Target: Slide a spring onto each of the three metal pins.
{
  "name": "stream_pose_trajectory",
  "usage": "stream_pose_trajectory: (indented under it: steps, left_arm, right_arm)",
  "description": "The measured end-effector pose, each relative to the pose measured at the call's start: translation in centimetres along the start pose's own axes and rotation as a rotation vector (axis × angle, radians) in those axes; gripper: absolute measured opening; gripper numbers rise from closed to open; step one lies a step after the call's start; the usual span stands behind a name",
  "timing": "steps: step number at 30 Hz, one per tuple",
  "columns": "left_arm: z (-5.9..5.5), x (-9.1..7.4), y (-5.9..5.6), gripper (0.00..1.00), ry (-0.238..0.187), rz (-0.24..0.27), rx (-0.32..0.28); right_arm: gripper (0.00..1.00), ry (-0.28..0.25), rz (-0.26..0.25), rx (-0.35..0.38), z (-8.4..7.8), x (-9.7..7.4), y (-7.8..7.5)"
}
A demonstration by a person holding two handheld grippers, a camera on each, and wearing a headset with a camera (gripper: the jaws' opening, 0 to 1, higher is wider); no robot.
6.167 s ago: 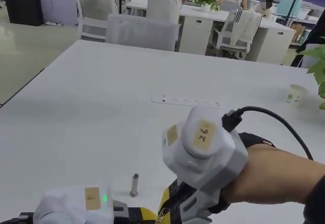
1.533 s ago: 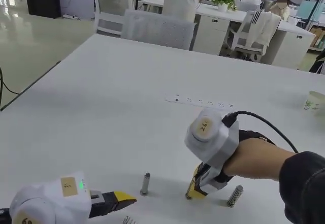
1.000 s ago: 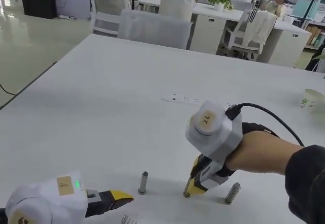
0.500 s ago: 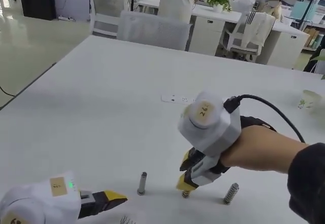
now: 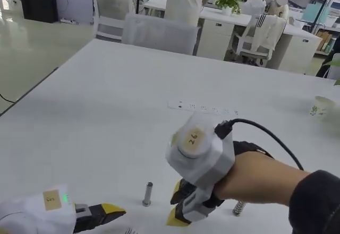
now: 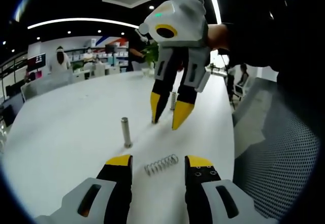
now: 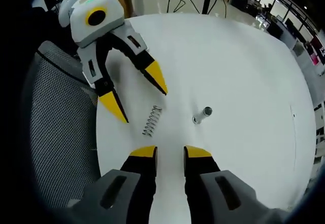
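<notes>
A bare metal pin (image 5: pixel 147 193) stands upright on the white table (image 5: pixel 106 112). It also shows in the left gripper view (image 6: pixel 125 131) and, from above, in the right gripper view (image 7: pixel 201 115). A loose spring (image 6: pixel 161 164) lies flat just ahead of my left gripper (image 6: pixel 158 162), which is open and not touching it. The right gripper (image 5: pixel 176 206) hovers open just right of the bare pin, nothing between its fingers. Farther right stands a pin wearing a spring (image 5: pixel 237 208). In the right gripper view the loose spring (image 7: pixel 152 120) lies between my right gripper (image 7: pixel 170 153) and the left gripper (image 7: pixel 137 94).
A power strip (image 5: pixel 202 107) is set into the table's middle. A paper cup (image 5: pixel 319 108) stands at the far right. Chairs, desks and people are beyond the far edge. A mesh chair seat (image 7: pixel 61 132) lies beside the near table edge.
The right gripper has come off the middle pin and drawn back towards me and to the left. The left gripper has stayed low at the near edge, open.
</notes>
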State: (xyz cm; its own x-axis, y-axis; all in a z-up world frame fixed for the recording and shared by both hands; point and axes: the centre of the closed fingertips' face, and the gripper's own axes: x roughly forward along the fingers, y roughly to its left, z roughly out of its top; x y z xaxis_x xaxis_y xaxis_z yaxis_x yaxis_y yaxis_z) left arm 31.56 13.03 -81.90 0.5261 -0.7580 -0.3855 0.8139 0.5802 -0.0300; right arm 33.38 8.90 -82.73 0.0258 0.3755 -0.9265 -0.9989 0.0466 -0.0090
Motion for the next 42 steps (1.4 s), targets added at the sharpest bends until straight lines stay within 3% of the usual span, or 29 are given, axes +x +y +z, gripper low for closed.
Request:
stream_pose_trajectory:
  steps: [9,22,26,31,35,42]
  left_arm:
    - [-0.2,-0.3,0.1,0.35,0.002,0.007,-0.003]
    - [-0.2,-0.1,0.0,0.34,0.004,0.002,-0.001]
    - [-0.2,-0.1,0.0,0.34,0.003,0.001,-0.002]
    - [-0.1,0.0,0.0,0.34,0.003,0.001,-0.001]
    - [-0.1,0.0,-0.1,0.34,0.005,-0.001,0.002]
    - [-0.1,0.4,-0.5,0.34,0.014,-0.019,0.015]
  right_arm:
    - [0.17,-0.013,0.062,0.02,0.9,2.0,2.4]
    - [0.13,-0.004,0.05,0.078,0.7,4.3,3.3]
    - [0.12,0.0,0.036,0.071,0.7,4.4,3.1]
    - [0.09,0.018,0.007,0.009,0.4,4.6,2.8]
    - [0.09,0.025,0.005,0.023,0.1,4.5,2.6]
    - [0.08,0.018,0.057,0.031,-0.5,3.1,3.2]
